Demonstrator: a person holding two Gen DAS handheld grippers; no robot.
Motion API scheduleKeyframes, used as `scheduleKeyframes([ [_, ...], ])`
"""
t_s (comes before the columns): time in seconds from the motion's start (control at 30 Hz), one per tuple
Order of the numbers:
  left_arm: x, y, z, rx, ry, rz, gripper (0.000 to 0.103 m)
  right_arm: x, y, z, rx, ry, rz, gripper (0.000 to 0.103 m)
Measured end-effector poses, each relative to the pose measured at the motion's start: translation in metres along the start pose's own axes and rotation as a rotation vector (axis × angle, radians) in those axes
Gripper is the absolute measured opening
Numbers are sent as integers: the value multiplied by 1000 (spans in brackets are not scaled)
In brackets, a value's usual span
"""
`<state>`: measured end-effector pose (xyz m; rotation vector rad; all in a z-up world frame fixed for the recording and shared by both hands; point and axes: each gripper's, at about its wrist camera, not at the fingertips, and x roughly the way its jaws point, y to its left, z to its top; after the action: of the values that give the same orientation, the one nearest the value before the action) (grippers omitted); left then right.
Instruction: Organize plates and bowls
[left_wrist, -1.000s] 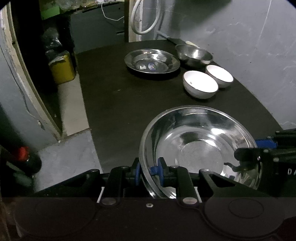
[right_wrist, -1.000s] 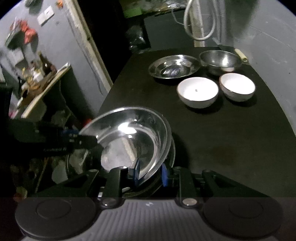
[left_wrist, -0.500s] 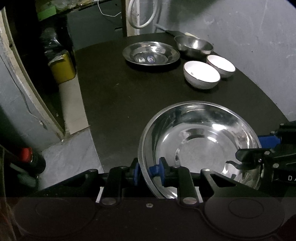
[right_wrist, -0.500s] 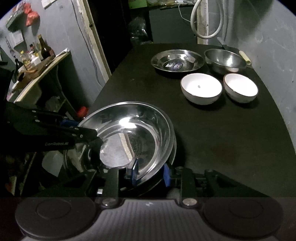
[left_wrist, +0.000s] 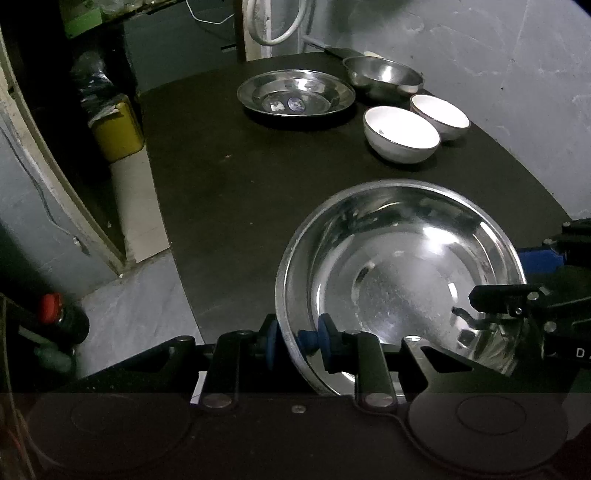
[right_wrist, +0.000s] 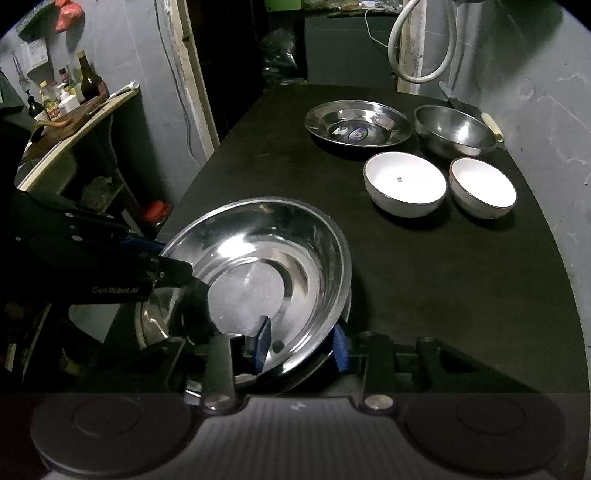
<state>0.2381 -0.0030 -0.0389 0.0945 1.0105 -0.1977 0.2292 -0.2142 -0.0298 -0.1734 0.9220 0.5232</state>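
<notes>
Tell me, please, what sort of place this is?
Probably a modest home kitchen: steel plates and white bowls on a dark counter, sauce bottles on a side shelf, bare plastered walls.

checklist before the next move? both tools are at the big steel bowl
1. Right tool off the big steel bowl: ok. Its jaws have just been opening, the pads are clear, and the rim sits between them.
2. Left tool off the bowl: cannot tell. Its pads sit close on either side of the rim.
3. Bowl sitting flat: cannot tell. The right wrist view shows a second rim under it.
4. Table free between this bowl and the far dishes: ok.
5. Larger white bowl and smaller white bowl upright and empty: ok. They sit side by side.
</notes>
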Motion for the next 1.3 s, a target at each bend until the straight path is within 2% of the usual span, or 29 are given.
scheduleKeyframes([
  [0.23,-1,4,-1,-6,-5,-14,26,2,-1,1,3,2,-1,49],
  [0.3,-1,6,0,-11,-5,-15,30,2,-1,1,8,2,-3,56],
  [0.4,-3,9,1,-29,-13,-12,49,7,-4,0,30,25,3,59],
  [0.43,-3,11,2,-39,-21,-11,59,8,-5,0,37,30,5,60],
  [0.57,-4,19,9,-75,-53,-8,85,12,-9,2,51,31,2,77],
  [0.6,-3,22,12,-81,-64,-5,88,13,-12,3,58,28,0,80],
  [0.73,0,36,34,-110,-126,27,99,10,-25,15,95,-38,-13,83],
  [0.9,14,58,75,-193,-215,54,102,11,-48,51,143,-164,-31,94],
  [1.0,30,68,102,-245,-255,59,102,20,-62,77,175,-211,-31,96],
  [1.17,63,76,146,-238,-287,49,102,53,-84,118,221,-237,-19,97],
  [1.3,90,81,176,-219,-288,27,102,86,-99,141,256,-216,-28,93],
])
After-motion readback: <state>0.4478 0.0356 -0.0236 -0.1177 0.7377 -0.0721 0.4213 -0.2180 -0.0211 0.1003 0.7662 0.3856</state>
